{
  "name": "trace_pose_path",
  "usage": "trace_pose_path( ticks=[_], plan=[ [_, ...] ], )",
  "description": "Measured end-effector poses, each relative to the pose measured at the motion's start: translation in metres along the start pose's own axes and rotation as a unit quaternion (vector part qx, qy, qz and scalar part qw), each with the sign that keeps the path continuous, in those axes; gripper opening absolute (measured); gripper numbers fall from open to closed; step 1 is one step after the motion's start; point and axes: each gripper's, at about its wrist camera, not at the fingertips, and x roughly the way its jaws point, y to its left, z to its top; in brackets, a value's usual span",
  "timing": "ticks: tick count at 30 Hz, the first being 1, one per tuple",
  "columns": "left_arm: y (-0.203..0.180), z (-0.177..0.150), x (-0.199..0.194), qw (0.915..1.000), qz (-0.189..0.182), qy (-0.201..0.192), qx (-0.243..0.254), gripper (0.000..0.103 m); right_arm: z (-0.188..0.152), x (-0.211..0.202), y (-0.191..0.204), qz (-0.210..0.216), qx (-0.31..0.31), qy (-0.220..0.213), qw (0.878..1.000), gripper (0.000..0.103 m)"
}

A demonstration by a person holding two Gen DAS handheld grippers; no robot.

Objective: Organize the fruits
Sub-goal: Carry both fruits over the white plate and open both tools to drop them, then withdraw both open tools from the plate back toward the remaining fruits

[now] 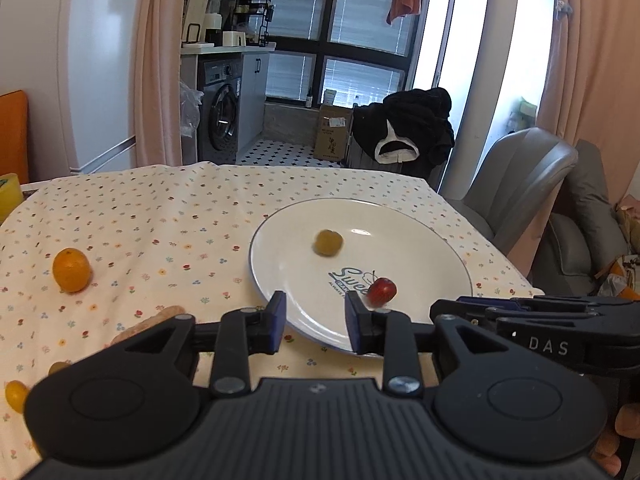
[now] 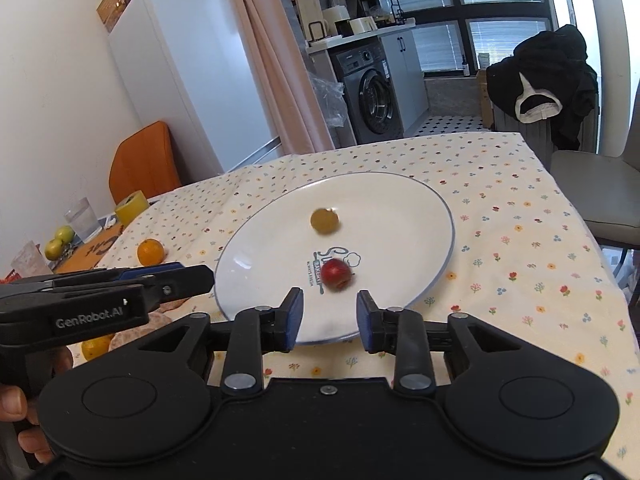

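Fruits are sitting blurred on the plate [image 2: 400, 200]: red fruit [image 2: 337, 274] near 6 o'clock, green fruit [image 2: 325, 221] at centre. Both may be rolling and could slip off. Left gripper [image 1: 316, 322] and right gripper [image 2: 329, 320] are hovering agape, empty.

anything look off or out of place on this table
Nothing is spilled or broken. The tablecloth is creased, and the orange lies off the plate, which holds only two small fruits.
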Motion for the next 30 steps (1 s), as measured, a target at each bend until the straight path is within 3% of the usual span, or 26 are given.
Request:
trace_pose_path(
  ticks=[3, 7, 9, 12, 15, 23, 30],
  plan=[
    [0.003, -0.001, -0.013, 0.9999, 0.002, -0.011, -0.008, 0.056, -0.002, -0.011, 0.003, -0.006, 0.006, -0.012, 1.000, 0.056],
    [0.009, -0.002, -0.035, 0.9991, 0.012, -0.036, -0.019, 0.068, -0.004, -0.029, 0.010, -0.012, 0.004, -0.033, 0.999, 0.075],
    [0.013, -0.003, -0.046, 0.9983, 0.021, -0.046, -0.029, 0.076, -0.004, -0.038, 0.012, -0.014, 0.007, -0.048, 0.999, 0.094],
    [0.018, -0.004, -0.063, 0.9965, 0.032, -0.066, -0.039, 0.082, -0.003, -0.049, 0.020, -0.021, 0.000, -0.061, 0.998, 0.103],
    [0.025, -0.008, -0.081, 0.9944, 0.045, -0.083, -0.047, 0.089, -0.002, -0.056, 0.028, -0.019, -0.003, -0.064, 0.998, 0.103],
    [0.040, -0.014, -0.126, 0.9901, 0.084, -0.101, -0.049, 0.091, -0.008, -0.072, 0.058, -0.022, -0.028, -0.081, 0.996, 0.103],
    [0.053, -0.022, -0.158, 0.9883, 0.101, -0.097, -0.060, 0.094, -0.011, -0.076, 0.082, 0.001, -0.051, -0.079, 0.996, 0.103]
  ],
)
